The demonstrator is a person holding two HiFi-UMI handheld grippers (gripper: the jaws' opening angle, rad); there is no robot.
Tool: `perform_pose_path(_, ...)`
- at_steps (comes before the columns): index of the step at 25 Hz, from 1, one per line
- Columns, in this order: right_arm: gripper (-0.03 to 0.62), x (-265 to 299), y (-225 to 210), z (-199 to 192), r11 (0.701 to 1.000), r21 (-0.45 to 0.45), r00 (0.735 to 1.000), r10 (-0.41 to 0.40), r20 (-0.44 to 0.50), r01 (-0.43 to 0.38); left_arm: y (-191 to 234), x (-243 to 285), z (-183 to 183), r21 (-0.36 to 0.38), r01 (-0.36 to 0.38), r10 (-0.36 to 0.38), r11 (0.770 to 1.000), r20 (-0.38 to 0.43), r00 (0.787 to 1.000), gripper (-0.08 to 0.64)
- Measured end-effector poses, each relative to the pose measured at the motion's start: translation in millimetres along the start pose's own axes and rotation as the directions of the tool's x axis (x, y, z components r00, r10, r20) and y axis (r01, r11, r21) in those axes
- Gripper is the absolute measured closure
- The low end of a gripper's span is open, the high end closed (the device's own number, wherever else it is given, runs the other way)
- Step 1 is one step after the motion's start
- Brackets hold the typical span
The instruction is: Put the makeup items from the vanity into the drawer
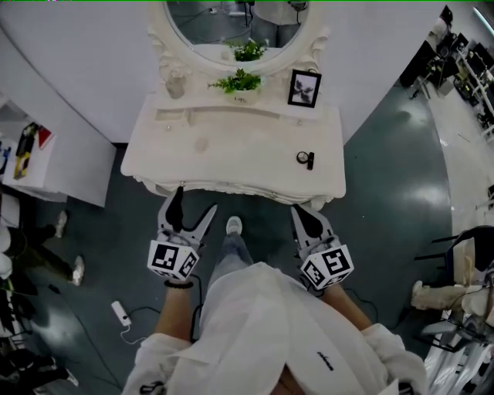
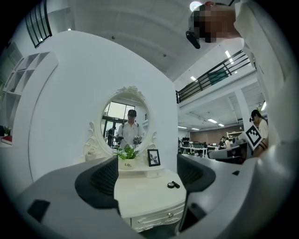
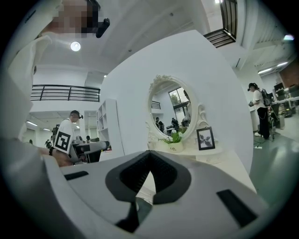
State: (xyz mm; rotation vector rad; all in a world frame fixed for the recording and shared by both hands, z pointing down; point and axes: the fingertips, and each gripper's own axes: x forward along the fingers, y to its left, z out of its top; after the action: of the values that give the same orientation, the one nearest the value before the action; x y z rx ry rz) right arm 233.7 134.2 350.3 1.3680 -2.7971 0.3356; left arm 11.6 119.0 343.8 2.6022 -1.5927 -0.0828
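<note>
Currently I have both grippers held off the near edge of the vanity table (image 1: pixel 231 150), touching nothing. My left gripper (image 1: pixel 194 204) has its two fingers spread wide. Its own view shows only open air between them, with the table well beyond. My right gripper (image 1: pixel 299 213) has its two fingers pressed together at the tips, with nothing caught in them.

I count two makeup items on the table, both toward its right side: one small round compact (image 1: pixel 302 157) and one short dark tube (image 1: pixel 311 161). They lie just beside each other, and I cannot tell whether they touch. They sit ahead of the right gripper and well apart from it.

At the back of the table I count one potted plant (image 1: pixel 239 82), one framed picture (image 1: pixel 305 88) to its right, and one oval mirror (image 1: pixel 220 23) behind them. In the left gripper view I can make out one drawer (image 2: pixel 156 218) in the table's front, shut, with a small knob.
</note>
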Motion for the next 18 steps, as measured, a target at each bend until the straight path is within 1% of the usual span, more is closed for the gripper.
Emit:
perform_pose_path(5, 0.575, 37.8, -7.7, 1.4, 1.0, 0.0, 1.0, 0.004, -0.019, -0.004, 30.7, 33.3, -6.3, -0.012, -0.004, 0.003, 1.0, -0.026, 1.0, 0.183)
perform_pose_path(8, 0.575, 69.3, -14.4, 0.8, 1.0, 0.007, 0.999, 0.005, -0.032, -0.005, 51.7, 56.6, -10.3, -0.023, 0.007, -0.008, 1.0, -0.037, 0.999, 0.183)
perform_pose_path(14, 0.575, 148.1, -25.6, 4.8, 0.999, -0.015, 0.998, 0.031, -0.058, -0.032, 105.0, 107.7, -26.7, -0.024, 0.009, -0.011, 1.0, -0.088, 0.996, 0.183)
perform_pose_path(18, 0.575, 203.4, -30.5, 1.2, 0.998, -0.038, 0.995, 0.05, -0.09, -0.054, 137.8, 139.0, -43.1, -0.053, 0.013, -0.02, 0.999, -0.135, 0.991, 0.183)
